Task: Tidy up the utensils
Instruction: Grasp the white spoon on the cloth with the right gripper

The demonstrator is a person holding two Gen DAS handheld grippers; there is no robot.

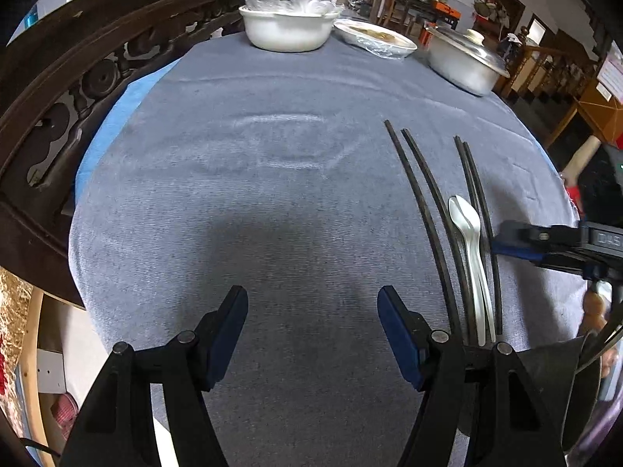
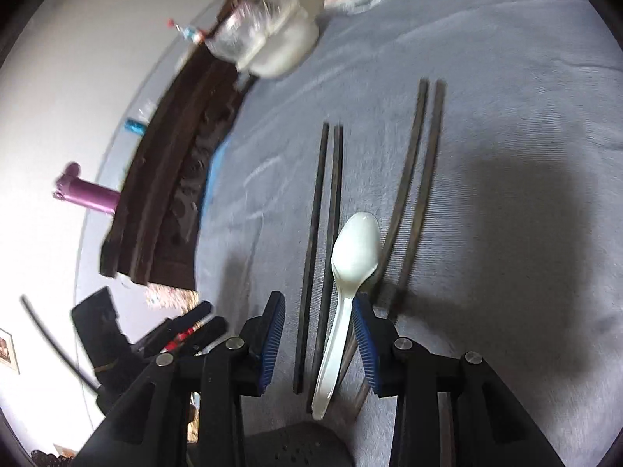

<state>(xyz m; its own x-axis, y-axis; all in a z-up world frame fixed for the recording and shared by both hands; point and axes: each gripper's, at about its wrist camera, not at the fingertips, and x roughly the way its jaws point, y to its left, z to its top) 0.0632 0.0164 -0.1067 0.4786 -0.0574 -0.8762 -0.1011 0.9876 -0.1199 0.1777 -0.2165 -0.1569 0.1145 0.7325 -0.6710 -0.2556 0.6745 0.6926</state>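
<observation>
Two pairs of dark chopsticks [image 1: 424, 194] [image 1: 477, 194] lie side by side on the grey-blue tablecloth [image 1: 233, 202], with a white plastic spoon [image 1: 465, 222] between them. My left gripper [image 1: 311, 330] stands open over bare cloth, left of the utensils, with nothing between its fingers. In the right wrist view my right gripper [image 2: 317, 334] hovers low over the near ends. The spoon [image 2: 356, 249] handle and the left chopstick pair [image 2: 323, 214] lie between its jaws, which do not clamp them. The other pair [image 2: 420, 163] runs just outside its right pad.
At the far table edge stand a white bowl holding a plastic bag [image 1: 288, 31], a wrapped plate [image 1: 373, 39] and a lidded metal pot [image 1: 463, 62]. A carved dark wooden chair back [image 1: 78, 89] curves along the left edge. The right gripper [image 1: 506, 237] reaches in from the right.
</observation>
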